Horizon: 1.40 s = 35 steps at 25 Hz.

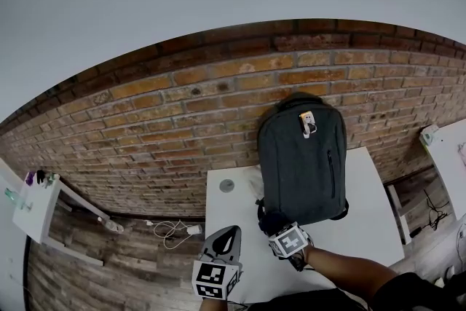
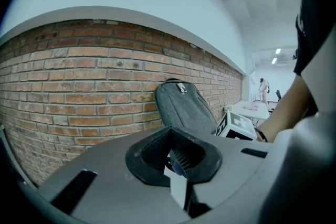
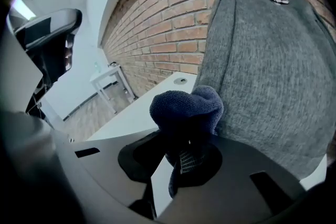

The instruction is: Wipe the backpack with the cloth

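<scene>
A dark grey backpack (image 1: pixel 302 156) stands upright on the white table (image 1: pixel 368 218), leaning against the brick wall. My right gripper (image 1: pixel 277 226) is at the backpack's lower left corner, shut on a bunched dark blue cloth (image 1: pixel 271 221). In the right gripper view the cloth (image 3: pixel 186 110) bulges out of the right gripper (image 3: pixel 186 153) and rests against the backpack (image 3: pixel 268 60) front. My left gripper (image 1: pixel 231 232) hovers over the table's near left part, shut and holding nothing. In the left gripper view the backpack (image 2: pixel 184 105) is ahead of the left gripper (image 2: pixel 178 159).
A round cable grommet (image 1: pixel 226 186) and a pale crumpled item (image 1: pixel 254 182) lie left of the backpack. On the wooden floor to the left are cables and a plug block (image 1: pixel 177 230). A white shelf (image 1: pixel 36 204) stands far left, and another white table (image 1: pixel 448 149) far right.
</scene>
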Motion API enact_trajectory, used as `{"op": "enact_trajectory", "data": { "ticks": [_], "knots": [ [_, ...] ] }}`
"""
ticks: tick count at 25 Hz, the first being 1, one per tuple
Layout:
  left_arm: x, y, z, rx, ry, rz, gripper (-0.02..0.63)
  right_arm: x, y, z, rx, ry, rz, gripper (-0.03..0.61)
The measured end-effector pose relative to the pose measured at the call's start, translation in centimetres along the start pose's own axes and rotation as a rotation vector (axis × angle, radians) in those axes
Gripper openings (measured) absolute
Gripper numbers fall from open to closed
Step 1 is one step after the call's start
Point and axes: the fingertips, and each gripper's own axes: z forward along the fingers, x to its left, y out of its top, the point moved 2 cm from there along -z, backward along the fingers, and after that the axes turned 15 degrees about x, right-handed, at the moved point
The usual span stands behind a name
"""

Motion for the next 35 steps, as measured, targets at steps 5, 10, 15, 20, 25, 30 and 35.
{"op": "enact_trajectory", "data": {
  "ticks": [5,10,15,20,25,30,35],
  "knots": [
    [1.5,-0.7,-0.8,0.004,0.008,0.012,-0.011,0.6,2.1,1.5,-0.064,-0.004,0.116,0.048],
    [2.6,-1.2,-1.1,-0.002,0.020,0.012,-0.011,-0.3,6.2,1.1,-0.175,-0.056,0.239,0.048],
    [2.9,-1.2,-1.2,-0.013,0.017,0.010,-0.011,-1.7,9.4,-0.4,-0.244,-0.120,0.274,0.048],
    [3.0,-1.0,-0.9,-0.019,0.016,-0.001,-0.011,-2.8,13.4,-1.9,-0.278,-0.144,0.274,0.048],
    [3.1,-1.5,-1.0,-0.013,0.023,-0.008,-0.011,-4.2,18.3,-3.5,-0.312,-0.166,0.250,0.048],
    [3.8,-1.8,-1.6,-0.013,0.047,-0.025,-0.011,-6.5,23.7,-6.4,-0.364,-0.218,0.248,0.048],
    [4.1,-1.8,-1.8,-0.018,0.056,-0.028,-0.011,-8.1,26.7,-8.6,-0.381,-0.257,0.239,0.048]
  ]
}}
